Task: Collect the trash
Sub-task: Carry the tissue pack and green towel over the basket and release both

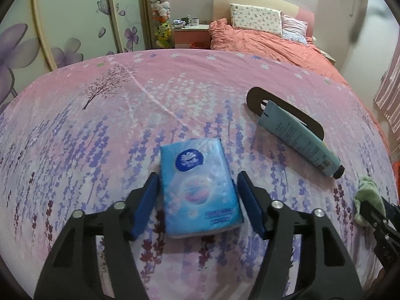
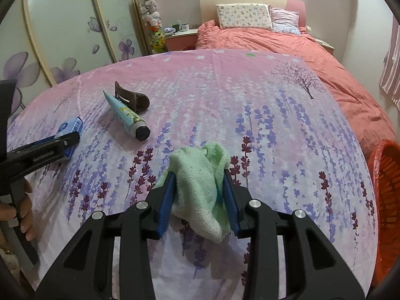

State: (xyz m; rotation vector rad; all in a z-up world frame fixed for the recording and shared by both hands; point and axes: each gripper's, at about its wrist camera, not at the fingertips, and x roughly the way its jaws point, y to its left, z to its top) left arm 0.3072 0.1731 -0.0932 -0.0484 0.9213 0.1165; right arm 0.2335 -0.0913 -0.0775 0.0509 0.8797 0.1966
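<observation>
Both grippers at items on the flowered bed sheet [image 1: 75, 130].
Left gripper [image 1: 197, 200] straddles a glossy blue tissue pack [image 1: 200, 190], long axis running away, jaws beside it, contact unclear. Tube [image 1: 297, 140] lies diagonally, cap nearer. Right gripper [image 2: 200, 200] is clenched on a fluffy green cloth [image 2: 200, 187]; red basket [image 2: 387, 187] at the right edge.

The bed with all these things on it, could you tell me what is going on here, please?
A person is clearing a flowered sheet with two handheld grippers. The left gripper straddles a blue tissue pack, its pads close beside the pack. The right gripper is shut on a green cloth. A tube and a dark clip lie further back, untouched. An orange basket stands at the right edge.
</observation>
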